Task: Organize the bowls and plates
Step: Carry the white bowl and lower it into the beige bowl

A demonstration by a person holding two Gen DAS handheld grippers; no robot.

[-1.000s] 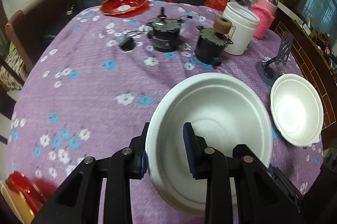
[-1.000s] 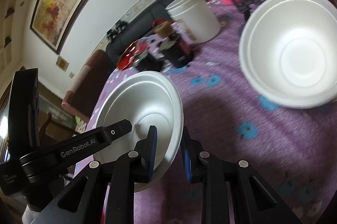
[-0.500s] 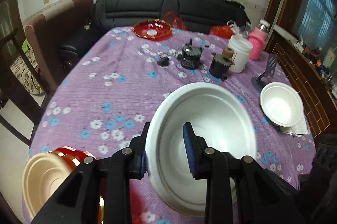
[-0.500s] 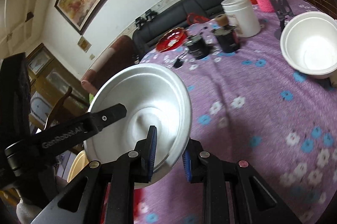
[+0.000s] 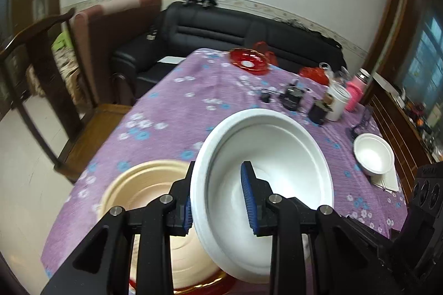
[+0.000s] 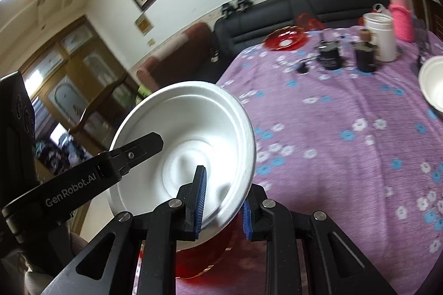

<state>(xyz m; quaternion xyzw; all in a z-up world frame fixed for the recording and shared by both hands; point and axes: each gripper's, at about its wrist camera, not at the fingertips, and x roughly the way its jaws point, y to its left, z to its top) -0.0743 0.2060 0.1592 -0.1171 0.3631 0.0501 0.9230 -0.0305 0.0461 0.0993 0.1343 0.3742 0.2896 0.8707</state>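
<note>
Both grippers hold one white foam bowl (image 5: pixel 265 156) by its rim, lifted and tilted above the table's near edge. My left gripper (image 5: pixel 218 198) is shut on its left rim. My right gripper (image 6: pixel 224 198) is shut on its right rim, and the bowl (image 6: pixel 188 134) fills that view's left centre. Under it sits a cream bowl (image 5: pixel 144 184) on a red dish (image 6: pixel 210 253). A second white foam bowl (image 5: pixel 373 156) sits at the table's right side, also in the right wrist view (image 6: pixel 433 84).
The purple flowered tablecloth (image 5: pixel 180 112) covers the table. At the far end stand a red glass dish (image 5: pixel 249 61), two small black motors (image 5: pixel 293 98), a white tub (image 5: pixel 337 101) and a pink bottle (image 5: pixel 355 95). A wooden chair (image 5: pixel 91 123) is left; a black sofa (image 5: pixel 249 31) behind.
Both grippers have carried the white bowl back and to the left, away from the second white bowl, to above the cream bowl at the near edge.
</note>
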